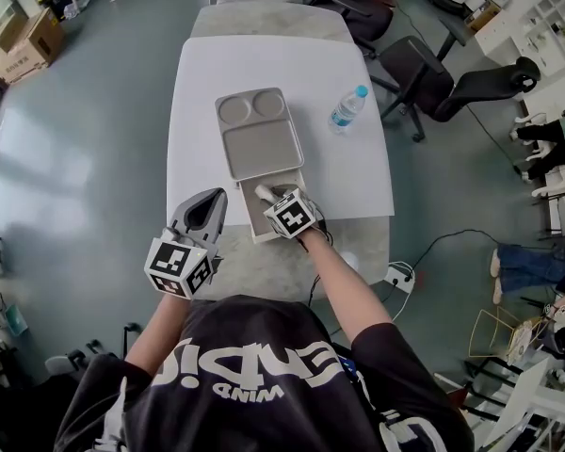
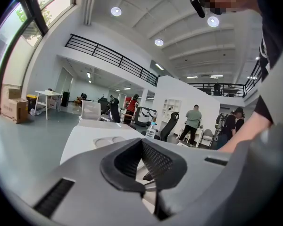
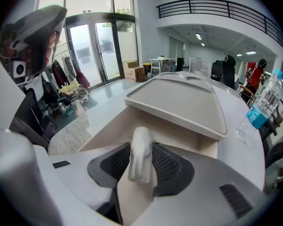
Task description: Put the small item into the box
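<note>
The white table (image 1: 264, 64) runs lengthwise away from the person, and its near end is a grey marbled strip. 2 black office chairs (image 1: 433, 83) stand on the floor off its right side.

A beige tray (image 1: 259, 144) lies at the middle of the table, with 2 round hollows at its far end and 1 large rectangular compartment nearer; all 3 are bare. Its near edge lies over the far end of an open beige box (image 1: 250, 217), which sits where the white top meets the marbled strip.

The left gripper (image 2: 142, 142) hangs over the marbled strip, to the left of the box and apart from it. Its jaws are together at the tips with nothing between them.

The right gripper (image 1: 271, 196) is over the open box and points toward the tray.

A clear water bottle (image 1: 348, 107) with a blue cap and blue label stands to the right of the tray, apart from it.

The small white item (image 3: 141, 159) stands between the right gripper's jaws above the box floor. Both pads lie against its sides, and its top pokes out past the tips.
</note>
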The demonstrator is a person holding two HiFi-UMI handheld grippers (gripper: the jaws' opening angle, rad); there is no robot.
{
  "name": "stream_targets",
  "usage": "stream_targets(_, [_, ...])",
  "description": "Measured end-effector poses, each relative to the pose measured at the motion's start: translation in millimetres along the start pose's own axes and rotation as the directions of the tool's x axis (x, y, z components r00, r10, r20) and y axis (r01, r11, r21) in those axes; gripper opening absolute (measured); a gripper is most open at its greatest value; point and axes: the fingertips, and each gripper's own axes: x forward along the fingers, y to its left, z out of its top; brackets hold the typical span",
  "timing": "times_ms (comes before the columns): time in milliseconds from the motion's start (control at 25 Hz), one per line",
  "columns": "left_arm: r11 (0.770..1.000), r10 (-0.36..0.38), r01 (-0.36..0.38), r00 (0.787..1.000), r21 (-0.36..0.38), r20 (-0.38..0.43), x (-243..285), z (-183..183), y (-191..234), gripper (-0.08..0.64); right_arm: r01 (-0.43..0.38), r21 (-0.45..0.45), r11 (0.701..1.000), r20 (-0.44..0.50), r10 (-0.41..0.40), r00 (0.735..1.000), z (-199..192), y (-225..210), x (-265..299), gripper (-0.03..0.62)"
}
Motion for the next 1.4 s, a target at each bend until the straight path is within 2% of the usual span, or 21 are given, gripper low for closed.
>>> stream_targets(120, [1.000, -0.002, 0.002, 1.000, 0.002, 0.005, -0.5, 1.9, -0.7, 0.009, 0.020, -0.021, 1.000, 0.020, -0.020, 1.000, 6.2, -1.7, -12.1, 0.161])
stream_targets(360, [1.000, -0.012, 0.012, 1.000, 0.008, 0.016, -4.0, 5.8, -4.5, 0.009, 0.051, -0.011, 0.999, 0.142, -0.049, 0.989, 32.4, -1.6, -57.7, 0.161])
stream_targets(600, [0.999, -0.032, 0.031, 0.999, 0.016, 0.031, -5.7, 11.7, -11.1, 0.009, 0.092, 0.022, 0.996, 0.308, -0.094, 0.947, 65.4, 3.4, -123.2, 0.161])
stream_targets(840, [0.999, -0.046, 0.045, 0.998, 0.022, 0.040, -11.2, 15.1, -18.8, 0.009, 0.120, 0.078, 0.990, 0.443, -0.142, 0.885, 78.8, 18.7, -184.1, 0.161])
stream_targets(1080, [0.998, -0.055, 0.054, 0.998, 0.028, 0.039, -19.2, 13.0, -23.0, 0.009, 0.138, 0.153, 0.979, 0.543, -0.199, 0.816, 73.0, 33.7, -229.5, 0.159])
stream_targets(1200, [0.998, -0.061, 0.060, 0.997, 0.029, 0.041, -22.9, 12.1, -27.3, 0.009, 0.192, 0.199, 0.961, 0.584, -0.273, 0.764, 63.4, 35.1, -246.8, 0.138])
stream_targets(1400, [0.998, -0.065, 0.063, 0.997, 0.030, 0.048, -26.6, 11.7, -30.8, 0.009, 0.254, 0.324, 0.911, 0.605, -0.406, 0.685, 38.6, 29.7, -260.0, 0.108])
